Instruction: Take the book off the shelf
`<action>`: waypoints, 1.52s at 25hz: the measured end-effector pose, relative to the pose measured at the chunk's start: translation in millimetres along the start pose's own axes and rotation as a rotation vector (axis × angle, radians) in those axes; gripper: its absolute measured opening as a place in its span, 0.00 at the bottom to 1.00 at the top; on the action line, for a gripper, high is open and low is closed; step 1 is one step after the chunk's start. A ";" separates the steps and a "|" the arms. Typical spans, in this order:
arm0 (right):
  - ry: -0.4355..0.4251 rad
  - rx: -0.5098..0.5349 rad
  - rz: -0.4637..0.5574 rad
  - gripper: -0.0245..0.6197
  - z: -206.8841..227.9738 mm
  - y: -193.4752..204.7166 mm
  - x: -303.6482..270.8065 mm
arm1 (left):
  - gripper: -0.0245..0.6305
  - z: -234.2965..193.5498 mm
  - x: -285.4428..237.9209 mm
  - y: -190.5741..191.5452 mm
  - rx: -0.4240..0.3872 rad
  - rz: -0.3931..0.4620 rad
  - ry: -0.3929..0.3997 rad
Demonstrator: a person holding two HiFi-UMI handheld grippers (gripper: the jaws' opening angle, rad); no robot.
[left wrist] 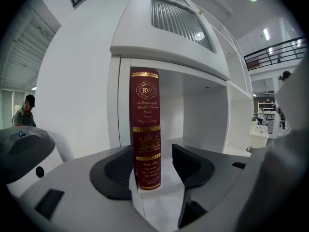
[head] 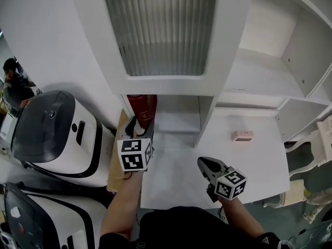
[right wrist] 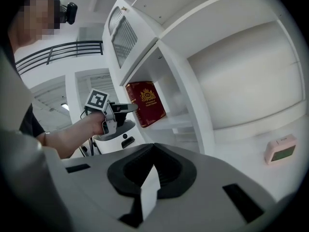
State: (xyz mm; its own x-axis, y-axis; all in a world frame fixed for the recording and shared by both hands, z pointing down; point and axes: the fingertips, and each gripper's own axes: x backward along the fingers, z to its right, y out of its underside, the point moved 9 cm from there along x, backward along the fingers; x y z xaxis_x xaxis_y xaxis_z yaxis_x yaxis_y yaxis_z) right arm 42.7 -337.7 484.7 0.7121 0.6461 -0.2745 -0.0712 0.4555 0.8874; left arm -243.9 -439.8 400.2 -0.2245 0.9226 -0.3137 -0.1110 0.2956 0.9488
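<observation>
Our left gripper (left wrist: 152, 164) is standing with its jaws apart on either side of the dark red book (left wrist: 146, 124), whose gilt-lettered spine is rising upright between them. That gripper's own view is showing a clear gap at the right jaw, while the left jaw is sitting so close beside the spine that we cannot tell whether it is touching. We are holding the right gripper (right wrist: 153, 151) with its jaws together and nothing between them, low over the white desk surface (head: 254, 165) and well apart from the book. The book is standing at the left end of an open shelf (head: 179, 122), under a ribbed-glass door (head: 161, 27). From the head view we are seeing only the book's upper part behind the left gripper, whereas the right gripper view is giving us its front cover with a gold emblem. A small pink device (head: 242, 135) is sitting on the desk near the back. Only the head view is taking in the two white-and-black machines (head: 52, 134) at our left.
</observation>
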 end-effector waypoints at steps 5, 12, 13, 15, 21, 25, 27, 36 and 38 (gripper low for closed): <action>0.009 -0.018 -0.012 0.06 6.0 6.1 5.4 | 0.41 5.2 -1.3 -0.8 -0.002 -0.015 -0.020; -0.009 -0.024 -0.016 0.06 8.6 7.8 5.8 | 0.41 7.0 -6.3 -5.7 0.009 -0.046 -0.032; -0.012 -0.022 -0.017 0.06 8.5 7.4 5.6 | 0.41 7.7 -8.1 -6.8 0.011 -0.052 -0.031; -0.016 -0.019 -0.017 0.06 8.7 6.1 5.6 | 0.41 9.5 -12.2 -8.3 0.016 -0.059 -0.033; -0.008 -0.017 -0.015 0.06 13.8 3.4 10.5 | 0.34 7.4 -16.6 -6.4 0.030 -0.043 -0.040; 0.001 -0.022 -0.019 0.06 16.8 4.4 13.9 | 0.33 8.7 -9.5 -4.0 0.026 -0.034 -0.007; 0.003 -0.022 -0.024 0.06 17.5 6.0 15.1 | 0.33 10.2 -6.0 -3.1 0.020 -0.037 -0.003; -0.009 -0.026 -0.046 0.06 14.1 12.3 15.0 | 0.39 16.0 -26.3 -13.8 -0.022 -0.113 0.006; -0.012 -0.027 -0.051 0.06 12.3 14.0 15.6 | 0.40 16.1 -31.1 -14.9 -0.016 -0.114 0.006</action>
State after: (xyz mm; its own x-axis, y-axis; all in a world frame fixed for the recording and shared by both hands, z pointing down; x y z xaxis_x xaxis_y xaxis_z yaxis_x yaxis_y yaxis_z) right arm 61.4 -328.7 497.5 0.7238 0.6144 -0.3141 -0.0535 0.5038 0.8622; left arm -219.7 -468.9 396.5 -0.2157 0.8816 -0.4198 -0.1516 0.3945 0.9063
